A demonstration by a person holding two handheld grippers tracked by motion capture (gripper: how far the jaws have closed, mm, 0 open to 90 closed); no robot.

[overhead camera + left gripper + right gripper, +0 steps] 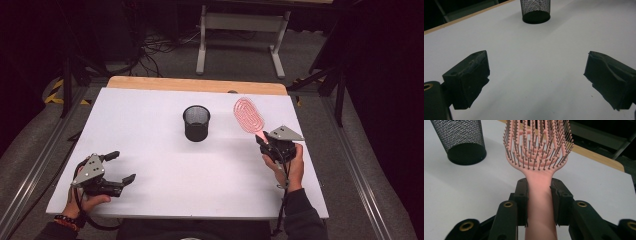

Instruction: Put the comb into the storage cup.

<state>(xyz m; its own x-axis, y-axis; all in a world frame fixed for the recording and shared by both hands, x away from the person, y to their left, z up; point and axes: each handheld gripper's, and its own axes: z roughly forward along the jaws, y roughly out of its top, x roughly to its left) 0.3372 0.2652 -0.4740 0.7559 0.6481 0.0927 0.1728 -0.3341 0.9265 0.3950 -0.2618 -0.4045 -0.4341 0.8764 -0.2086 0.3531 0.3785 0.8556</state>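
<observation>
A pink hairbrush (248,115) with an open, vented head is held off the table by its handle, head pointing away and to the left. My right gripper (262,139) is shut on that handle; in the right gripper view the hairbrush (539,157) rises between the black pads (522,195), bristles facing the camera. A black mesh cup (196,123) stands upright at the table's middle, left of the brush, also seen as the mesh cup (461,141) and the mesh cup (535,11). My left gripper (122,167) rests near the front left, jaws wide open and empty (536,80).
The white board (150,165) lies on a wooden table whose far edge (195,84) shows beyond it. A white metal frame (242,30) and cables stand on the floor behind. Dark rails run along both sides.
</observation>
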